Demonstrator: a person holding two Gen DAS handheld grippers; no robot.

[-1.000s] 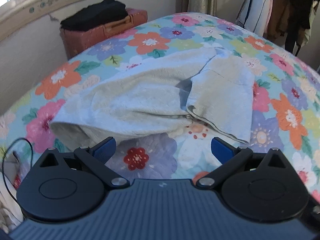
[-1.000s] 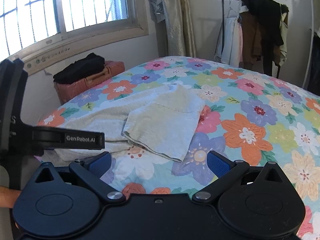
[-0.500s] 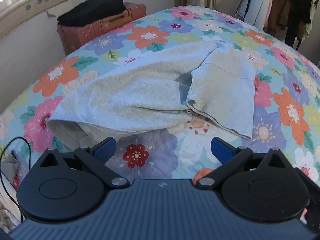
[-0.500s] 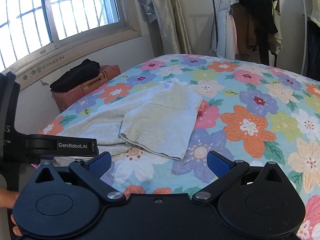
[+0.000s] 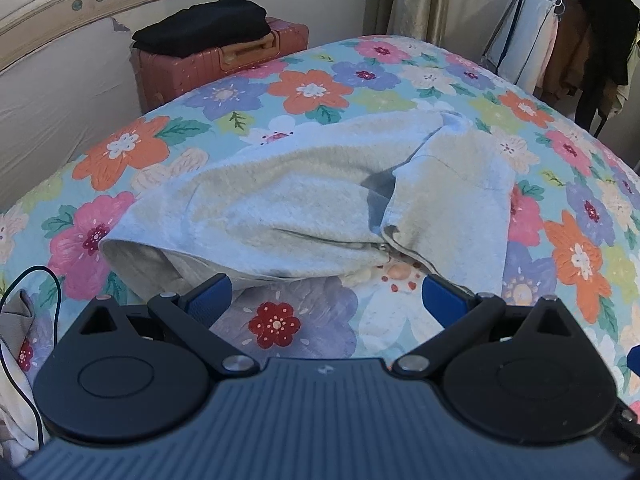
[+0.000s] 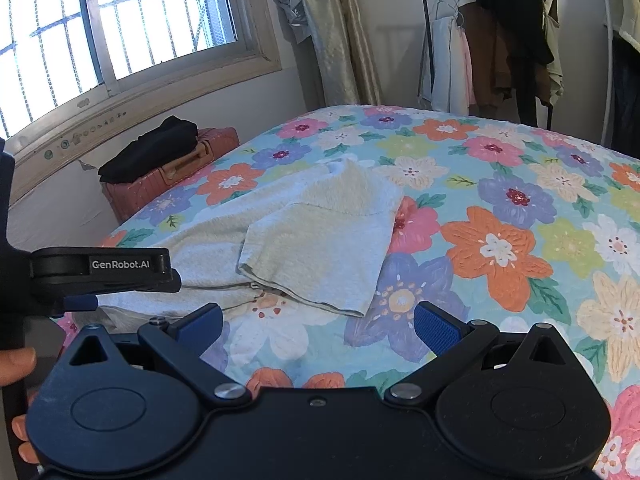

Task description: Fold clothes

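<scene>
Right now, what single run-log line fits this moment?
stage: pre-grasp | item: light grey knit garment part-folded on floral quilted bedspread | left gripper open, empty | right gripper open, empty

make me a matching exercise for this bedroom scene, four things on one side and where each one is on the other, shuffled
Things:
1. grey T-shirt
2. black folded garment
3. pink suitcase
4. hanging clothes

Places:
A. on the rack past the far end of the bed
B. on the floor between bed and window wall
C. spread on the floral bedspread
D. on top of the suitcase

Pairs: 1-C, 2-D, 3-B, 4-A
</scene>
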